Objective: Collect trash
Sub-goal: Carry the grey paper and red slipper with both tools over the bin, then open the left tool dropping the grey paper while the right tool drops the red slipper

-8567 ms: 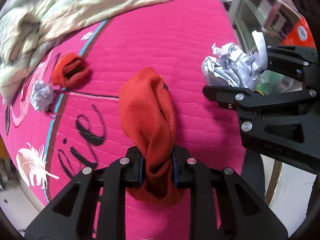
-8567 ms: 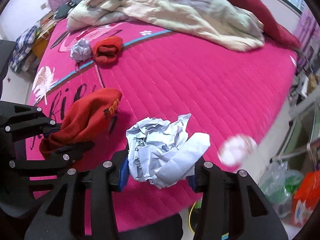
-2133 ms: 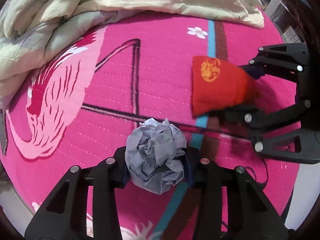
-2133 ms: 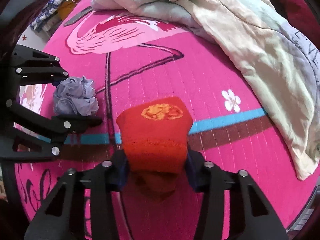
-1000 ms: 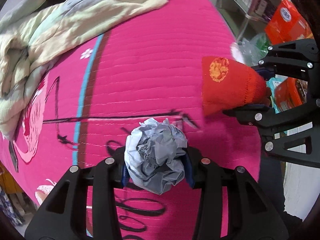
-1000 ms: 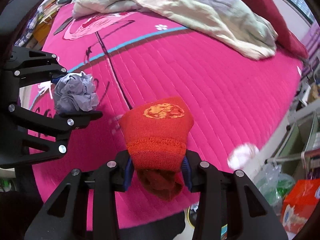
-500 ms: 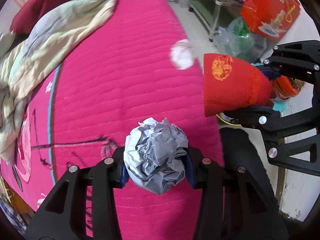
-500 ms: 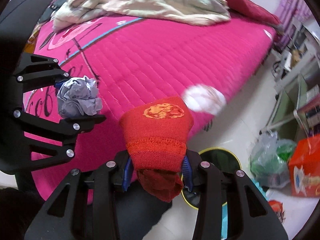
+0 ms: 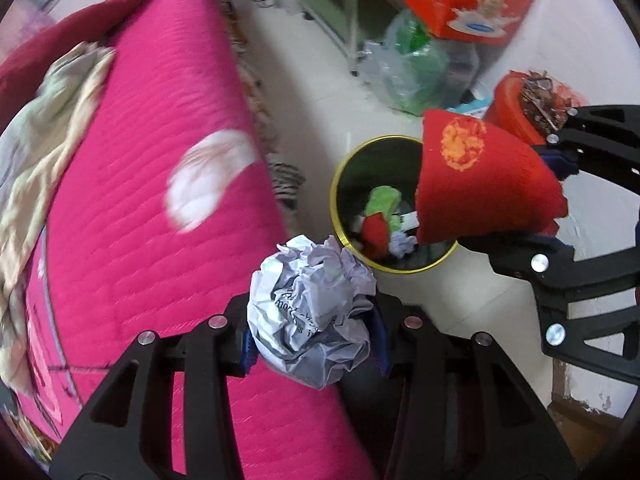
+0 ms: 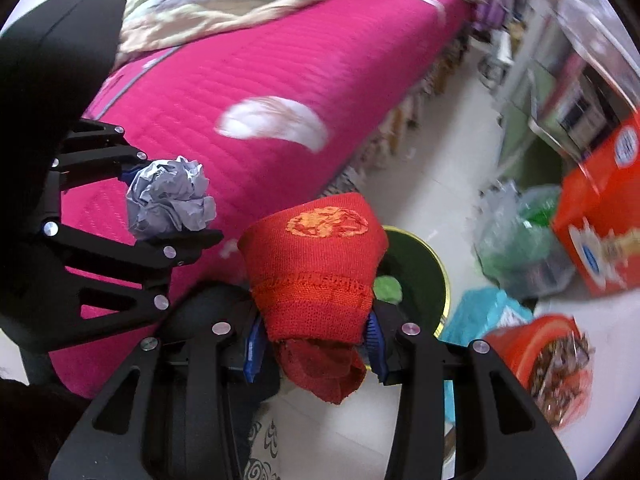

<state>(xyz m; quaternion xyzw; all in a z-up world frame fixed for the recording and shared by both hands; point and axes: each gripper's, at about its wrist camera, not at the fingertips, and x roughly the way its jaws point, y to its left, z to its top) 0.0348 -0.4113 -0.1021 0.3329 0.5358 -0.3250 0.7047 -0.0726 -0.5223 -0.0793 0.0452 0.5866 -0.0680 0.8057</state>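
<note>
Clamping a crumpled paper ball between the left gripper jaws and a red knitted sock between the right gripper jaws, both hanging near the yellow-rimmed waste bin beyond the fingertips. Risking a miss: paper ball sitting short of the rim, over the pink bedspread edge. Showing the bin's contents only in the left view; sock hiding them in the right

paper ball: crumpled, matt | sock: red knit | bedcover: pink quilted cloth
</note>
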